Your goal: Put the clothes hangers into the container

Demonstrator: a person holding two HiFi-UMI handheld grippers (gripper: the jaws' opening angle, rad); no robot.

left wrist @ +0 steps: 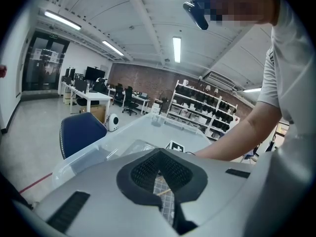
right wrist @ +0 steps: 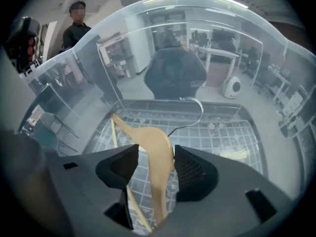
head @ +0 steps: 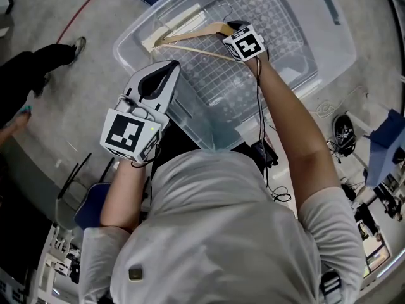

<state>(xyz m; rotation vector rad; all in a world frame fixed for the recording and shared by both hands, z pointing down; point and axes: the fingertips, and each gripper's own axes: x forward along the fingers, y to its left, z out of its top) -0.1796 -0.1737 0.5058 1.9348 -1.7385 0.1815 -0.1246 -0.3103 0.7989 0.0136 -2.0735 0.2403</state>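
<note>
left tongs (left wrist: 159,174) closed, empty, near container (head: 130,46) rim | right tongs (right wrist: 155,167) open inside container, wooden hanger (right wrist: 158,149) between pads, leaning on right one | head view hides that gap under marker cube

Left gripper (left wrist: 159,174): arm bent, held near the chest, fingers (left wrist: 143,174) closed together. Right gripper (right wrist: 155,162): arm extended forward, pointing steeply down, fingers (right wrist: 195,174) apart.

Head view: from above, steeply down onto container (head: 335,49). Left gripper view: low, just outside near rim, facing across it toward office desks (left wrist: 86,95). Right gripper view: close, inside container, facing down at grid floor. All three share container.
</note>
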